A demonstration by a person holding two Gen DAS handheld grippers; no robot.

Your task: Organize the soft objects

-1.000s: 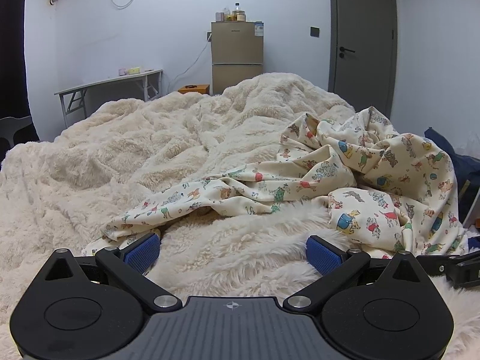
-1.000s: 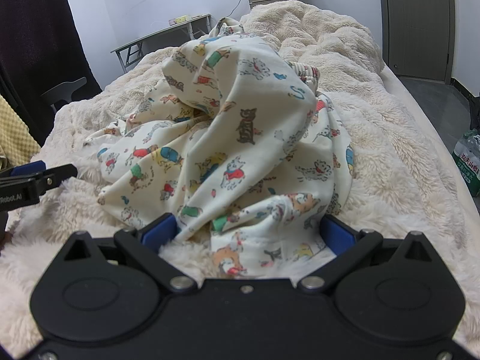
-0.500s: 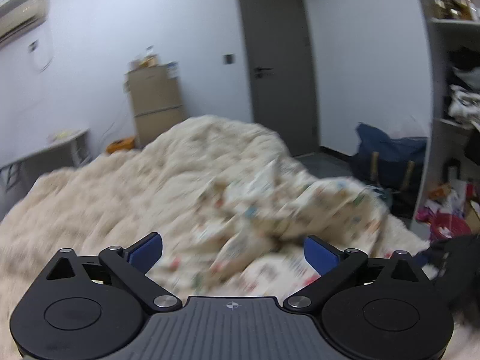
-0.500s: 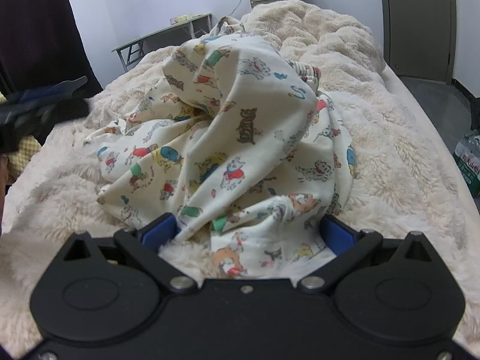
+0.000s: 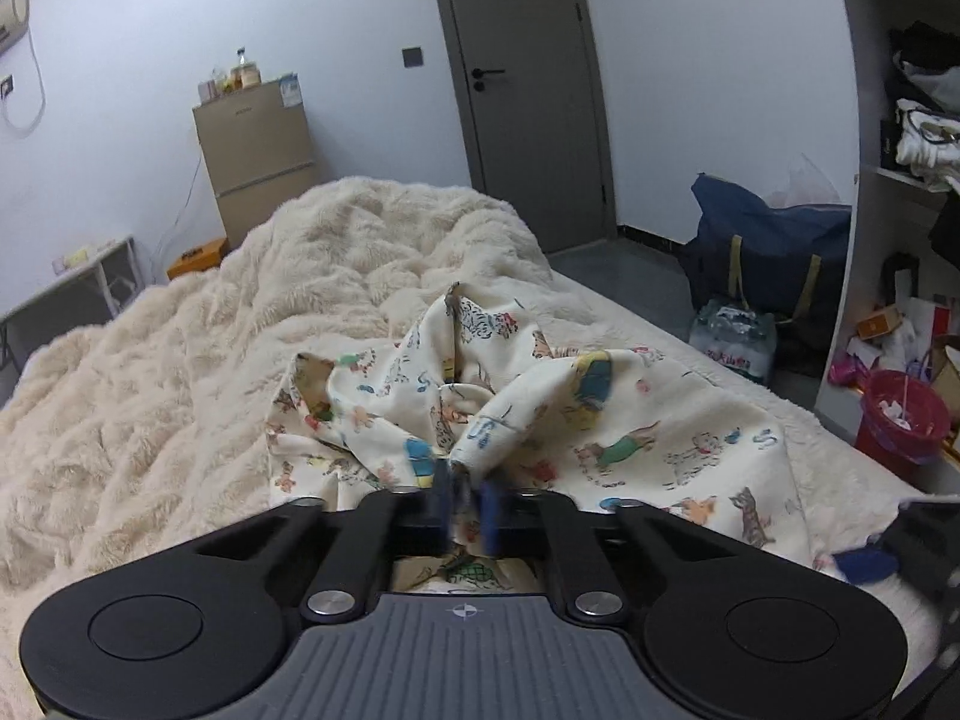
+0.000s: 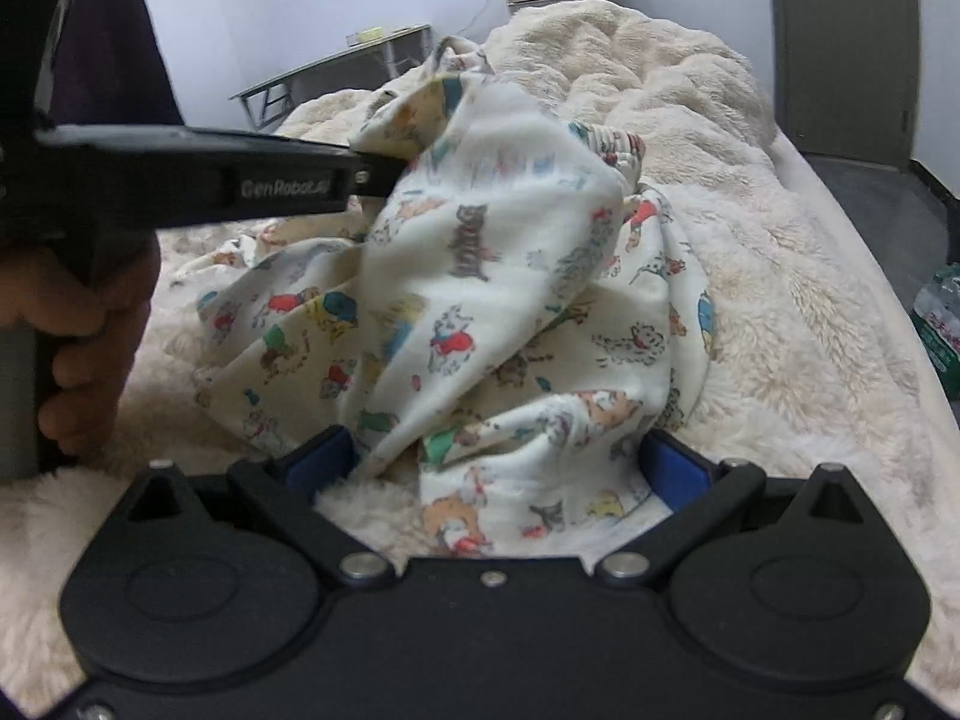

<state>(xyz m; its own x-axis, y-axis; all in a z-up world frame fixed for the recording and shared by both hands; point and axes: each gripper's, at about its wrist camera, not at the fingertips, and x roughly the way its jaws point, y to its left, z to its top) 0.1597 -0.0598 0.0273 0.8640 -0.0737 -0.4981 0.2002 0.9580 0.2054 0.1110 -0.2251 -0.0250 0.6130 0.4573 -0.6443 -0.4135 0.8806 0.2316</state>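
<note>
Bed [image 5: 180,420]: covered by cream fluffy blanket.
Printed cloth [image 6: 510,300]: bunched in a heap on the bed, near its edge.
Left tool [image 5: 465,510]: jaws pinched onto a fold of the printed cloth.
Right tool [image 6: 498,468]: jaws wide, the cloth's near edge lying between them, pads not pressing.

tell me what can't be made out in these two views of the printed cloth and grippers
- Left wrist view: what kind of item the printed cloth is; it lies bunched.
- Left wrist view: right gripper, blurred and cut by the edge.
- Right wrist view: left gripper tips, buried in cloth folds.
- Right wrist view: cloth's near edge, hidden behind the gripper body.
</note>
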